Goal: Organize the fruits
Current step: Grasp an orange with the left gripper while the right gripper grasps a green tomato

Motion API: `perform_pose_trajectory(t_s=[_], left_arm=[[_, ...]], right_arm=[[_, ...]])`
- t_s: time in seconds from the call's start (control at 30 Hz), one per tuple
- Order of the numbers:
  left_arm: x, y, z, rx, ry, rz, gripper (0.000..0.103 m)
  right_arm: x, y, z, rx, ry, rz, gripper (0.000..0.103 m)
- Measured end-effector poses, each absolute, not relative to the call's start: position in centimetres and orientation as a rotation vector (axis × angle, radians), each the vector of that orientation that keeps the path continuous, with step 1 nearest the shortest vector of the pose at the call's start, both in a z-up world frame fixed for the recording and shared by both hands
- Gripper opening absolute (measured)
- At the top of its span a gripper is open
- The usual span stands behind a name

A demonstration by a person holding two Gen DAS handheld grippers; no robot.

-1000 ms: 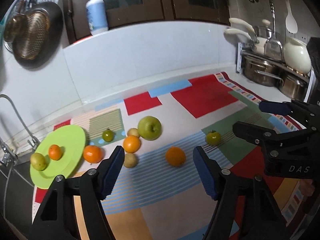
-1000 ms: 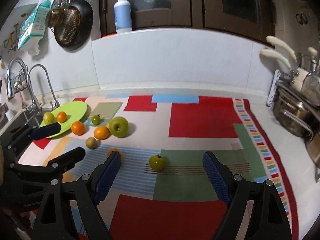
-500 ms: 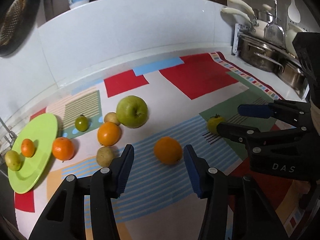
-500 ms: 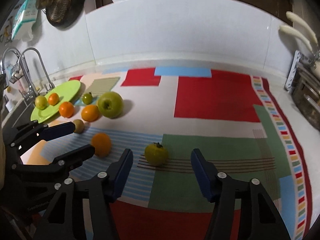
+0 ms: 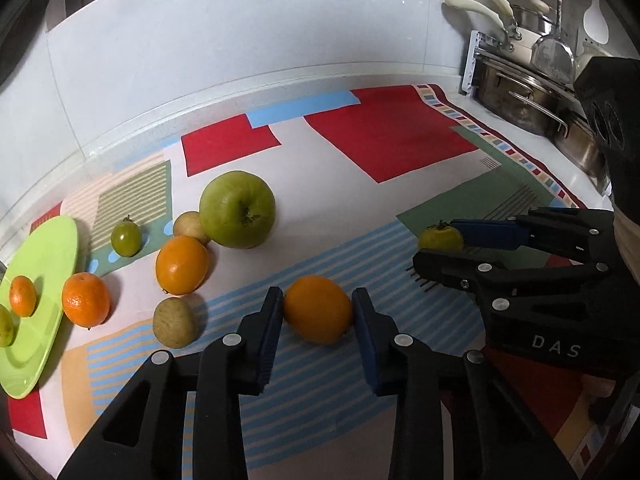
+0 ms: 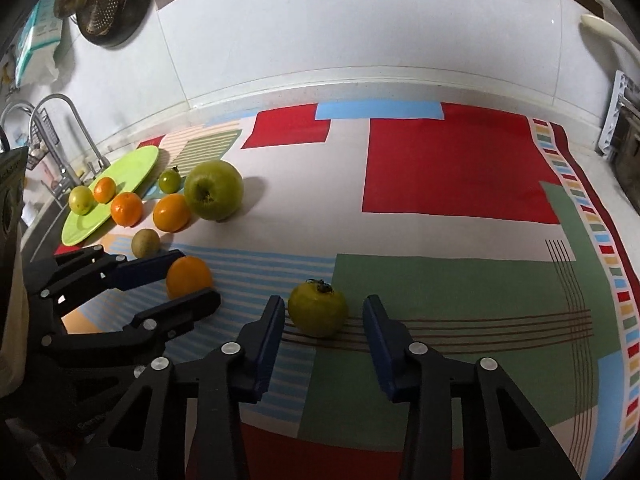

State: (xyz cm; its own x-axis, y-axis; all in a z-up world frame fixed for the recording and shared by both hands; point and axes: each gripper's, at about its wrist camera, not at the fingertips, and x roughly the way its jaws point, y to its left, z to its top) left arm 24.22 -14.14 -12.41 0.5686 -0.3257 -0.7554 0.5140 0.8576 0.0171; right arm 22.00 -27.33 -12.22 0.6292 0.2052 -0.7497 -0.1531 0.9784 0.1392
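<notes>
My left gripper (image 5: 318,312) is shut on an orange (image 5: 318,309) that rests on the mat; it also shows in the right wrist view (image 6: 189,277). My right gripper (image 6: 324,314) is open with a yellow-green tomato (image 6: 318,310) between its fingers, gaps on both sides; the tomato also shows in the left wrist view (image 5: 440,238). A lime green plate (image 5: 24,360) at the left holds a small orange (image 5: 23,295) and a green fruit (image 6: 81,199). Beside it lie a tangerine (image 5: 85,299), an orange (image 5: 182,265), a big green apple (image 5: 238,209), a small green tomato (image 5: 125,237) and two brownish fruits (image 5: 175,322).
A colourful patterned mat (image 6: 460,168) covers the counter. A sink and tap (image 6: 60,140) are at the left. Pots on a rack (image 5: 528,96) stand at the right. The white backsplash (image 6: 360,28) runs along the back.
Both grippers moved forward and down. The left jaws closed onto the orange. The right jaws narrowed around the yellow-green tomato.
</notes>
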Motion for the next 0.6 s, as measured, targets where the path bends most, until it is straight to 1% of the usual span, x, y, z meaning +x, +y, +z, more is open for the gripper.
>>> perform_pose_trajectory(t_s=[0.13, 0.33, 0.6], left_arm=[[24.3, -13.6, -12.2, 0.226, 0.825, -0.468, 0.035], [23.6, -12.5, -10.9, 0.198, 0.803, -0.431, 0.035], [21.7, -10.8, -8.7, 0.166, 0.753, -0.392, 0.035]], right_arm=[[22.1, -27.2, -12.3, 0.062, 0.867, 0.200, 0.030], [21.3, -27.0, -11.8, 0.079, 0.855, 0.197, 0.030], [19.2, -25.6, -9.4, 0.064, 0.803, 0.216, 0.030]])
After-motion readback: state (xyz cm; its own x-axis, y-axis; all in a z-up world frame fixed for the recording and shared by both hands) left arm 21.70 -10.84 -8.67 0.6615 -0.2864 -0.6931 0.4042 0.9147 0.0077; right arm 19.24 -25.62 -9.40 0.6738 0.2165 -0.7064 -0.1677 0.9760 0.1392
